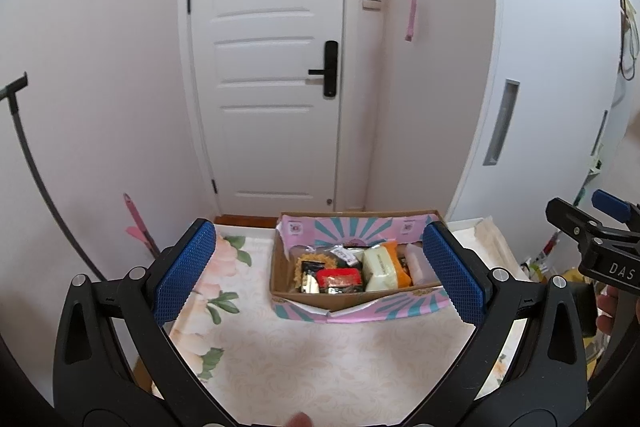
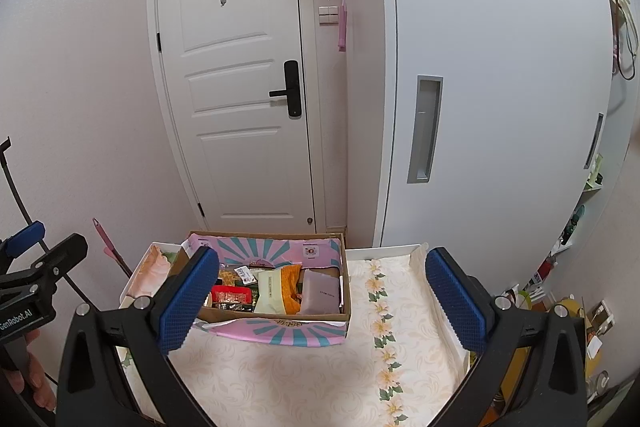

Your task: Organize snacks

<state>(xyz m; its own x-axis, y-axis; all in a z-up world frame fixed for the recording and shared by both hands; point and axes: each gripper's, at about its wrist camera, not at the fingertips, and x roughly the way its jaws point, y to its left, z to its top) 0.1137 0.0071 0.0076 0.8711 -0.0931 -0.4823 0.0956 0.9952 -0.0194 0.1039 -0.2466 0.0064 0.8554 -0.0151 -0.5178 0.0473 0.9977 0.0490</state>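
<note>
A cardboard box with pink and teal flaps [image 1: 404, 307] [image 2: 280, 331] stands at the far end of the table. It holds several snack packs: a red pack [image 1: 338, 277] [image 2: 231, 297], a pale green pack [image 1: 380, 269] [image 2: 270, 291], an orange pack [image 1: 400, 265] [image 2: 291, 291] and a mauve pack [image 2: 322, 293]. My left gripper [image 1: 320, 269] is open and empty, above the table in front of the box. My right gripper [image 2: 322, 301] is open and empty, also in front of the box.
The table has a floral cloth [image 1: 320, 359] [image 2: 312, 375] and a white rim. A white door [image 1: 272, 67] and a white cabinet [image 2: 500, 87] stand behind it. Cluttered shelves [image 2: 572, 227] are at the right. A pink tool [image 1: 138, 223] leans at the left.
</note>
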